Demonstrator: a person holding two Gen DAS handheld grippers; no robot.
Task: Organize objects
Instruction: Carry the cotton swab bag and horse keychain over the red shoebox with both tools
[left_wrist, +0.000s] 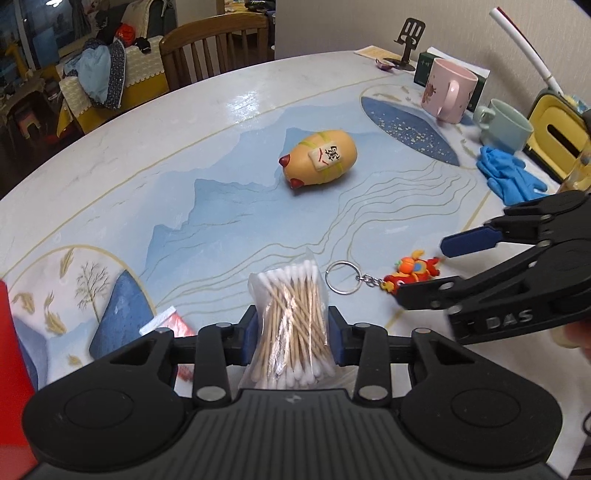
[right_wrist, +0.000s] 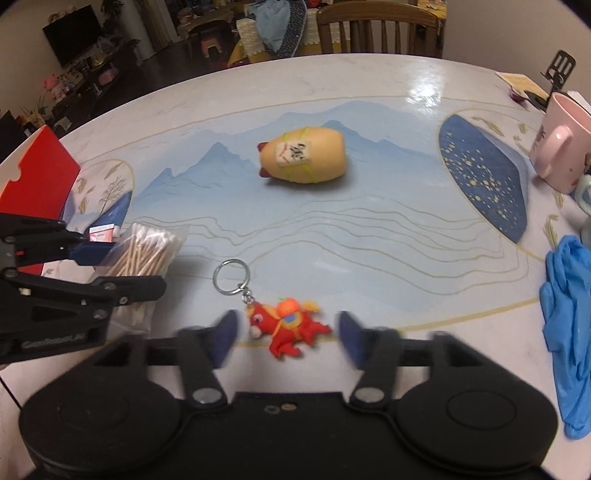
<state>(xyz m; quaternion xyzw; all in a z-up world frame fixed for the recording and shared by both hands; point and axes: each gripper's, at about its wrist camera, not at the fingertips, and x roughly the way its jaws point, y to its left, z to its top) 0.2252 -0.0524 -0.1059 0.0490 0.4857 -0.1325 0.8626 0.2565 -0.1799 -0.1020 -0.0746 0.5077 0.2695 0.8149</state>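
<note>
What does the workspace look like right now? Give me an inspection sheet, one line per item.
Surface: printed table, blue mountain pattern, glossy.
Job's things: bag of cotton swabs between the left claw's fingers; red keychain lying flat, ring away from the claw; yellow figurine on its side mid-table.
Clutter: pink mug, green mug, blue gloves, red box, phone stand.
Grippers: left claw shut on the swab bag; right claw open, straddling the keychain, fingers blurred.
Cables: nothing seen.
Surroundings: wooden chair, clothes pile behind, TV in the right wrist view.
</note>
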